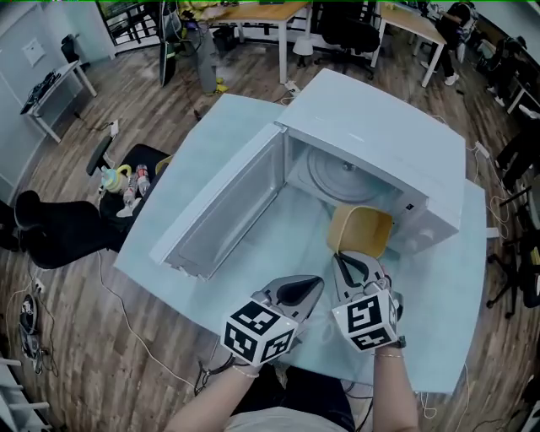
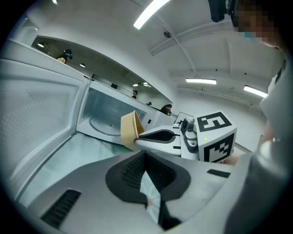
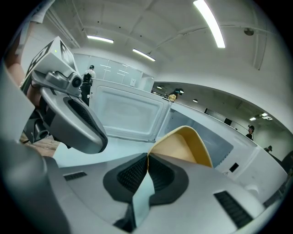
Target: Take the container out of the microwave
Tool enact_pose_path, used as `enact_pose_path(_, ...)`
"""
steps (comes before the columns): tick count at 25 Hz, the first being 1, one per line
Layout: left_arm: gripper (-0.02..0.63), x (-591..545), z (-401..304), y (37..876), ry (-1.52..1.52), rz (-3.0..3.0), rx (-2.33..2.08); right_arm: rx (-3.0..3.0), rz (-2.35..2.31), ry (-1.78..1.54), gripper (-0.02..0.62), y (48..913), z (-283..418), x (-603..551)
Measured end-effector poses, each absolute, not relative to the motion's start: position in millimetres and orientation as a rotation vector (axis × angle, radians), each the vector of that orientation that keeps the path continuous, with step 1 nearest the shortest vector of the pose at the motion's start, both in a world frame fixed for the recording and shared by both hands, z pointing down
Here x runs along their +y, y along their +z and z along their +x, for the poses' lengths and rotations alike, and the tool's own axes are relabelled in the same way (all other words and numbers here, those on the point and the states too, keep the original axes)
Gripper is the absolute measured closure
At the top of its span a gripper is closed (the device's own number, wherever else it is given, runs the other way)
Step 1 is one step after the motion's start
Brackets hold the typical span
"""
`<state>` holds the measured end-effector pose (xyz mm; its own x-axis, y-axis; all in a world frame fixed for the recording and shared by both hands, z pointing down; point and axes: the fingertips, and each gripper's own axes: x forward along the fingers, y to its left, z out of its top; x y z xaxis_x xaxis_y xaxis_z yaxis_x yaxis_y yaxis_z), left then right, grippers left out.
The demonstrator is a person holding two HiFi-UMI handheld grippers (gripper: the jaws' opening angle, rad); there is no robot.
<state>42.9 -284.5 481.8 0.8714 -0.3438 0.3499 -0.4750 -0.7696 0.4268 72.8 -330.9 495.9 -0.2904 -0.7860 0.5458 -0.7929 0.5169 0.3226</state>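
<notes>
The white microwave (image 1: 396,143) stands on the pale table (image 1: 228,118) with its door (image 1: 221,205) swung wide to the left. Its glass turntable (image 1: 342,174) is bare. A tan container (image 1: 361,229) hangs tilted just outside the cavity's front right. My right gripper (image 1: 342,258) is shut on its near rim; in the right gripper view the rim (image 3: 185,145) sits pinched between the dark pads (image 3: 132,176). My left gripper (image 1: 315,283) is beside it on the left, shut and holding nothing; its pads (image 2: 132,171) meet with only table behind them.
The open door takes up the table's left half. The table's front edge (image 1: 278,350) lies close below both grippers. On the floor at left are a black bag (image 1: 59,232) and a chair (image 1: 126,181). Desks (image 1: 261,13) stand at the back.
</notes>
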Motion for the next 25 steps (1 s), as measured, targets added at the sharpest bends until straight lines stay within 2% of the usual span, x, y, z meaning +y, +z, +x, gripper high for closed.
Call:
enact_pose_path(13, 0.609, -245.9, 6.9, 420.7, 0.235, 2.683, -0.6, -2.168, 1.406, 0.091, 0.577, 459.8, 55.8, -250.5)
enact_pose_path(25, 0.609, -210.0, -35.2, 399.5, 0.214, 2.743, -0.632, -2.404, 1.625, 0.33, 0.577, 416.3, 33.8, -204.9)
